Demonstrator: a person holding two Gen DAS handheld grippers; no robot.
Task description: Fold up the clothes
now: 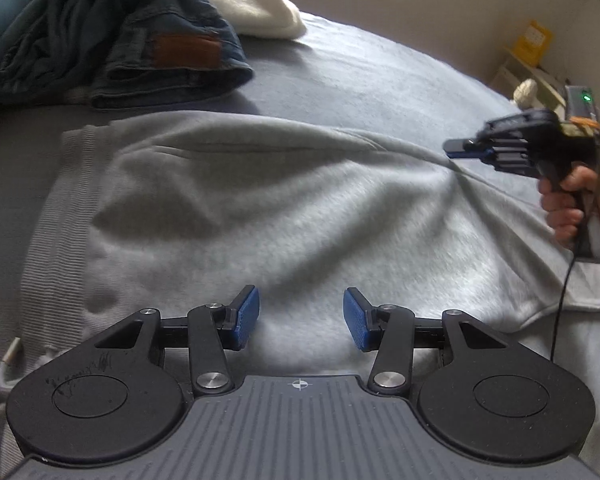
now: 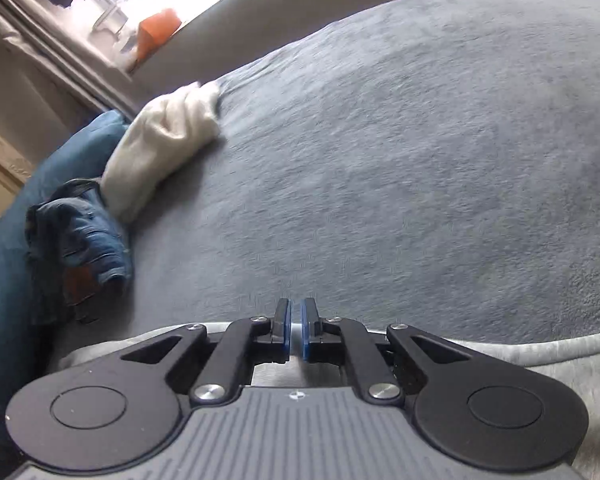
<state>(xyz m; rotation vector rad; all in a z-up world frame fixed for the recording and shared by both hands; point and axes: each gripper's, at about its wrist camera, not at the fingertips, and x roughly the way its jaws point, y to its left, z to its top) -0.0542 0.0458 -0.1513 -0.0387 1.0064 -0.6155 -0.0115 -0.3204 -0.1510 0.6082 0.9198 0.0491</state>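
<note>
Sweatshirt [image 1: 260, 208] in light grey is lying spread across the grey blanket [image 1: 380, 76] that is covering the bed, its ribbed hem running along the left side in the left wrist view. One edge of it is being lifted into a taut ridge towards the right gripper [image 1: 454, 148], whose jaws are sitting closed with a fold of the grey fabric pinched between them; in the right wrist view the sweatshirt [image 2: 540, 360] is showing just under and behind that gripper [image 2: 296, 330], its blue pads almost touching. A hand [image 1: 568, 204] is gripping the handle. Crumpled jeans [image 1: 112, 36] are resting at the far left of the bed, touching a white garment [image 1: 256, 8] beside them. Left gripper [image 1: 301, 318] is hovering over the near part of the sweatshirt, its jaws standing apart with nothing held between them.
</note>
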